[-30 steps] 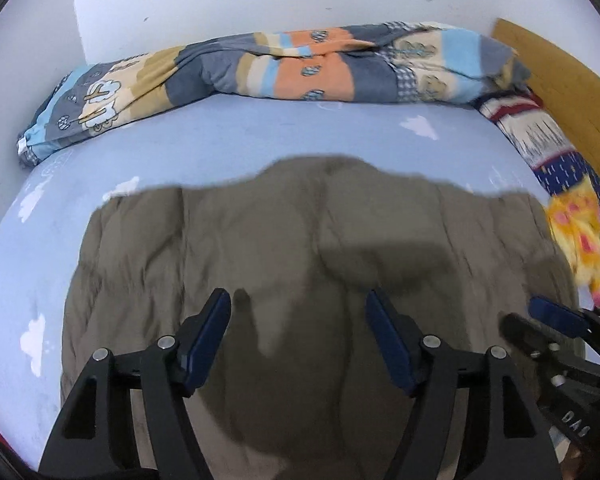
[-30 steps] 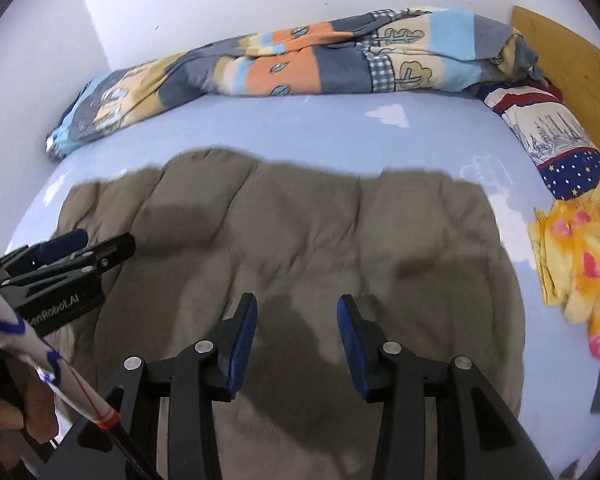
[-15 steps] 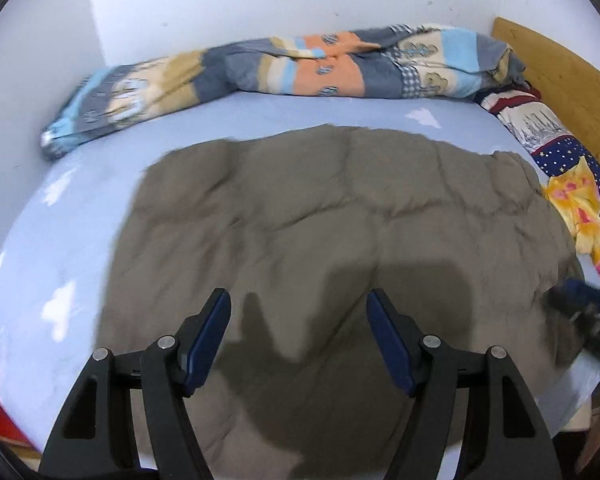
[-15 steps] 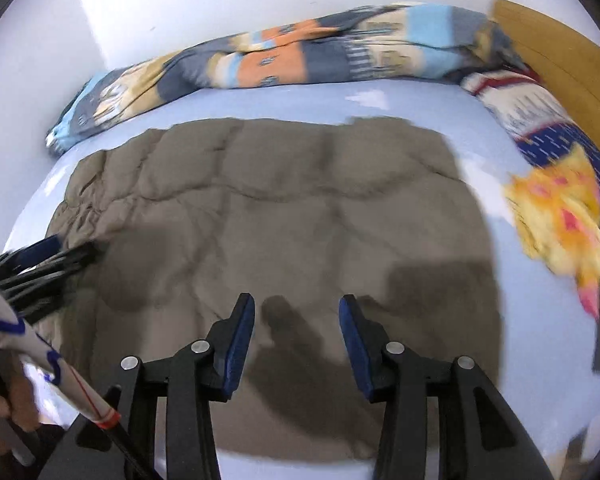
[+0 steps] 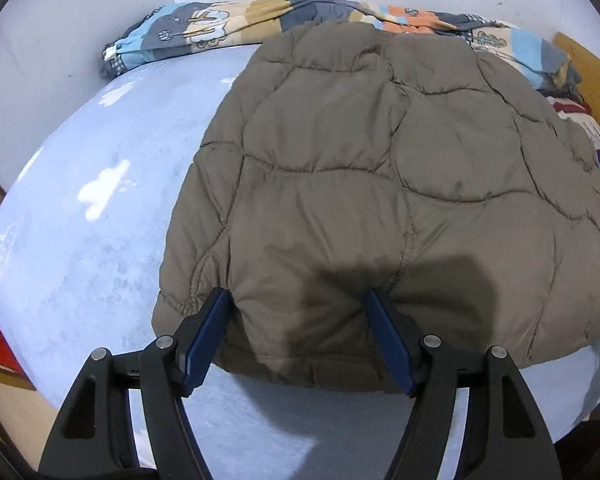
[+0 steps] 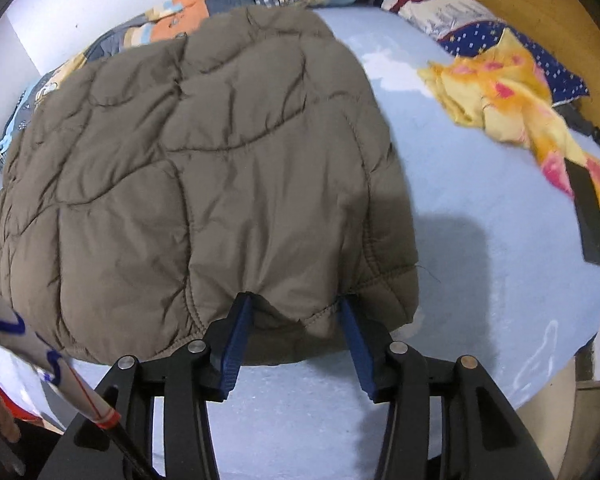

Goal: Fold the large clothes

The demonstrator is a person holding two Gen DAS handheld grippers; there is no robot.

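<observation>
A brown quilted jacket (image 5: pixel 380 160) lies spread flat on the light blue bed sheet (image 5: pixel 92 200). My left gripper (image 5: pixel 299 298) hangs low over the jacket's near hem, close to its left corner. Its jaws stand wide, and the puffy hem lies between the blue fingers (image 5: pixel 208 332) without being pinched. In the right wrist view the same jacket (image 6: pixel 204 152) fills the left half. My right gripper (image 6: pixel 296 300) sits at the near hem by the right corner. Its jaws are opening, with a fold of hem between the fingertips (image 6: pixel 236 328).
A bunched patterned quilt (image 5: pixel 220 28) lies along the white wall at the back. A yellow flowered cloth (image 6: pixel 508 92), a dark flat strap (image 6: pixel 588 216) and a navy starred pillow (image 6: pixel 480 36) lie right, before the wooden headboard (image 6: pixel 540 8). A white stick (image 6: pixel 40 356) crosses bottom left.
Both grippers have come down and back to the jacket's near hem, the left towards its left corner, the right towards its right. Neither gripper shows in the other's view now.
</observation>
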